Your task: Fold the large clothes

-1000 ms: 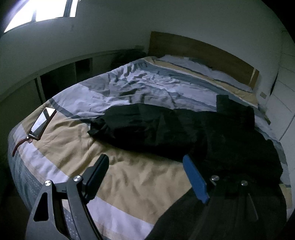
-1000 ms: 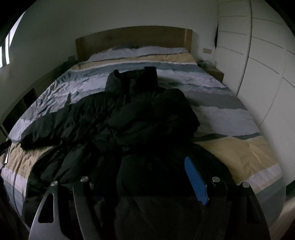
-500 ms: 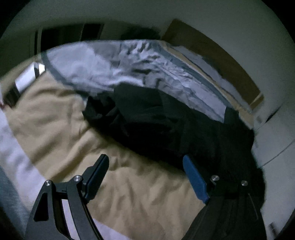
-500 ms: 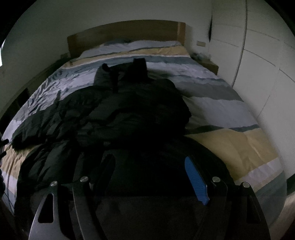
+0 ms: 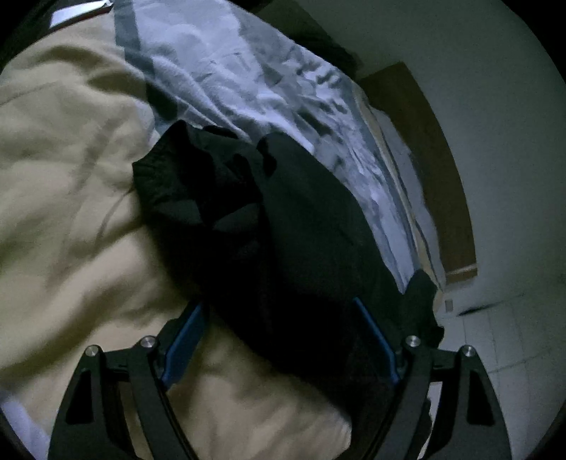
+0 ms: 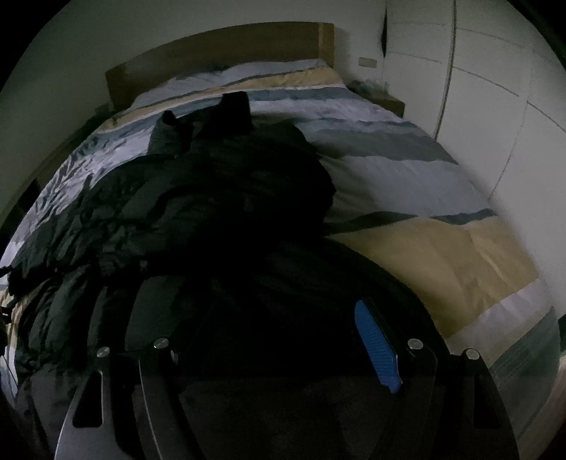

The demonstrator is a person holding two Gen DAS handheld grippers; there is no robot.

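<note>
A large black padded jacket (image 6: 212,212) lies spread on a striped bed cover (image 6: 406,170). In the left wrist view its sleeve (image 5: 219,191) reaches out over the beige stripe (image 5: 63,198). My left gripper (image 5: 283,339) is open, tilted, with the sleeve's black fabric lying between its blue-padded fingers (image 5: 184,339). My right gripper (image 6: 269,339) is open, low over the jacket's near hem, with dark fabric between its fingers; one blue pad (image 6: 376,345) shows.
A wooden headboard (image 6: 219,56) and pillows stand at the far end. White wardrobe doors (image 6: 495,106) line the right side. A phone (image 5: 78,12) lies on the bed's left edge. A low shelf runs along the left wall.
My left gripper dropped and rolled down onto the sleeve, which now lies between its fingers. My right gripper moved lower and closer over the jacket's hem. Both stayed open.
</note>
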